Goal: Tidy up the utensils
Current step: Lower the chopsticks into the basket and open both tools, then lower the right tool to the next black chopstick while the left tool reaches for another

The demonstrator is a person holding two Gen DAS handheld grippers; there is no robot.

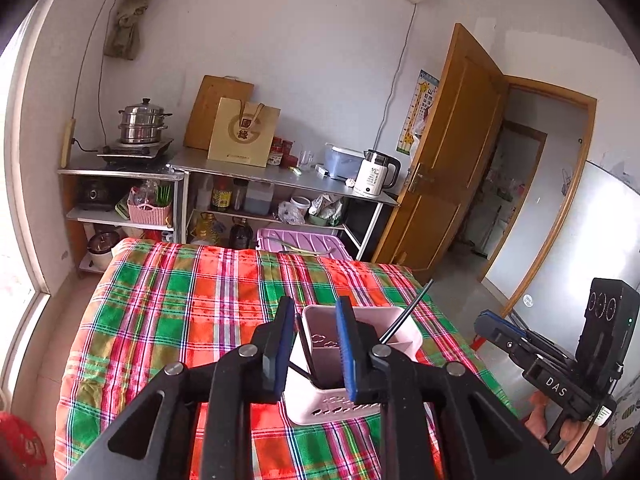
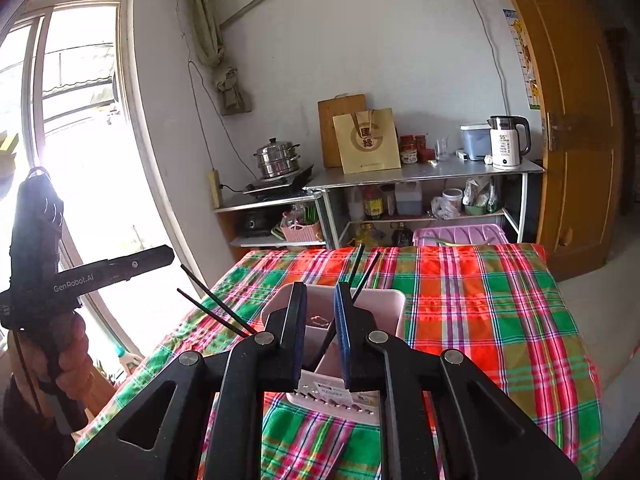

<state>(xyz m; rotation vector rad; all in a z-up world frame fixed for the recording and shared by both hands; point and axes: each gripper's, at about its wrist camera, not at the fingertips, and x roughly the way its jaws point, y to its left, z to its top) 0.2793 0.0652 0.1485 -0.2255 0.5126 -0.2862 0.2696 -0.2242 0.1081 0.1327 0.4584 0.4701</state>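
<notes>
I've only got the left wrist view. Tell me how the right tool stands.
Observer: The right tool has its fingers apart, nothing pinched, and aims at the pink holder.
Operator: Count the chopsticks leaning to my right. I make out one.
Observer: Two chopsticks lean there side by side, out of the holder.
Operator: Now check the sticks behind my left finger.
Observer: Two more chopsticks stick out past the holder's rim, tilted toward the window.
</notes>
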